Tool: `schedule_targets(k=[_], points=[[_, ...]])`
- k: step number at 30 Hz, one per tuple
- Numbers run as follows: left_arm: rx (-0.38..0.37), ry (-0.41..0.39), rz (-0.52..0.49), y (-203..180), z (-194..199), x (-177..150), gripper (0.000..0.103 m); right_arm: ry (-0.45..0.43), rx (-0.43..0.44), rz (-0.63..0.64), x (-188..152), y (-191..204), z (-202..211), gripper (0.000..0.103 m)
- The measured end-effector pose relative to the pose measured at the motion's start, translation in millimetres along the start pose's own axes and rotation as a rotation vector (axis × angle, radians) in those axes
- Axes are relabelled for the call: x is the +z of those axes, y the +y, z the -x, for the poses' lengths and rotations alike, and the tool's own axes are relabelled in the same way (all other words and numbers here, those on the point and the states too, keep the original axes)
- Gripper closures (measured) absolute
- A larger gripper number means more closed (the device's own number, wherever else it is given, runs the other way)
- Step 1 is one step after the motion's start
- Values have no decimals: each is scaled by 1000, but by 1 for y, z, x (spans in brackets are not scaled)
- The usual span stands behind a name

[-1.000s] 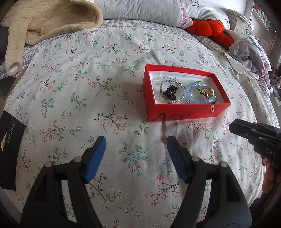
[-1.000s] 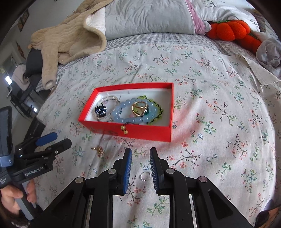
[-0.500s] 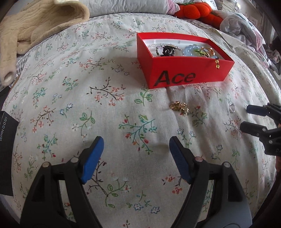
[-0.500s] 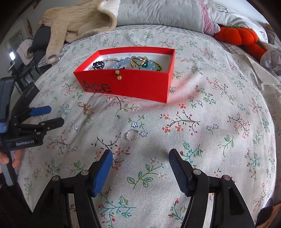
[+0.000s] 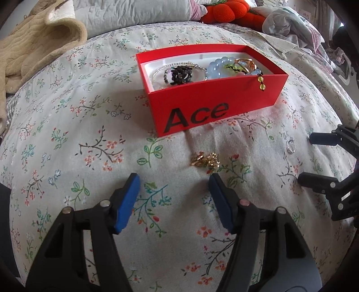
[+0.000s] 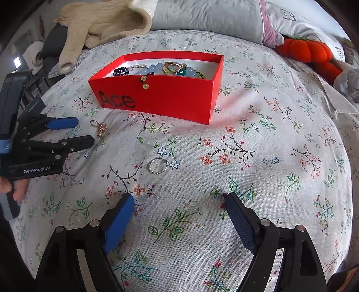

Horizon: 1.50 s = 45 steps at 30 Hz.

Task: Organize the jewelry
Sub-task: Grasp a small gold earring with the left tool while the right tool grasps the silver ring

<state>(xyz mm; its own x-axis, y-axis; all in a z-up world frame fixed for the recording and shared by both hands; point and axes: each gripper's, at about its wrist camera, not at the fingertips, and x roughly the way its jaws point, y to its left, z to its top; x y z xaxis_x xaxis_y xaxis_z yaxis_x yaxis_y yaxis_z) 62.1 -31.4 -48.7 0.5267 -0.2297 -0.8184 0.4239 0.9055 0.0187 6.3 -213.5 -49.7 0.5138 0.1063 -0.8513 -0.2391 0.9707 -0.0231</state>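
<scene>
A red "Ace" box (image 5: 219,105) (image 6: 161,98) sits on the floral bedspread and holds bracelets, a black hair piece and rings. A gold earring (image 5: 205,160) (image 6: 98,126) lies loose in front of it. A silver beaded ring (image 6: 158,165) (image 5: 290,144) lies on the spread to the right. My left gripper (image 5: 174,182) is open and empty, low over the bed just short of the earring. My right gripper (image 6: 179,202) is open and empty, just short of the silver ring.
A beige fleece blanket (image 5: 38,42) and grey pillow (image 6: 208,18) lie at the bed's far end. An orange pumpkin plush (image 6: 309,51) and heaped clothes (image 5: 289,24) are at the far right. A dark card (image 6: 33,105) lies at the left bed edge.
Both grippers have dropped lower and moved forward. The right gripper opened from nearly shut to wide. The earring and the silver ring lie nearer each gripper's tips.
</scene>
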Motion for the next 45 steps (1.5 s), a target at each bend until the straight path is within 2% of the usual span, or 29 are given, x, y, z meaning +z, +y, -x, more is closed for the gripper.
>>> schedule_targets(k=[1,4,8,10,13,24,25,29,32,41,45], points=[[-9,-5,-4,-2,0,2,52,-1,1,1,0,0,0,17],[-31,-11,-1,-4,-2,6,64,-4,4,8,1,-1,-2,16],[-57,-15,5,-5,-4,10,77,-9,4,14,2,-2,-3,15],[-71,-11,1,-7,-4,10,91,-10,4,16,2,-2,-4,14],[-79,-1,0,-9,-3,11,100,-10,4,14,2,-2,-4,14],[-71,30,79,8,10,4,101,-14,-14,-6,17,3,-12,15],[-71,34,88,10,10,3,101,-14,-13,-5,18,4,-12,18],[-71,42,110,16,13,-1,101,-23,3,23,22,12,-12,42],[-74,44,122,19,15,-2,101,-24,21,40,23,16,-11,55],[-76,54,137,17,17,-4,101,-21,46,68,23,24,-11,81],[-90,59,137,15,18,-4,101,-22,35,80,21,29,-10,84]])
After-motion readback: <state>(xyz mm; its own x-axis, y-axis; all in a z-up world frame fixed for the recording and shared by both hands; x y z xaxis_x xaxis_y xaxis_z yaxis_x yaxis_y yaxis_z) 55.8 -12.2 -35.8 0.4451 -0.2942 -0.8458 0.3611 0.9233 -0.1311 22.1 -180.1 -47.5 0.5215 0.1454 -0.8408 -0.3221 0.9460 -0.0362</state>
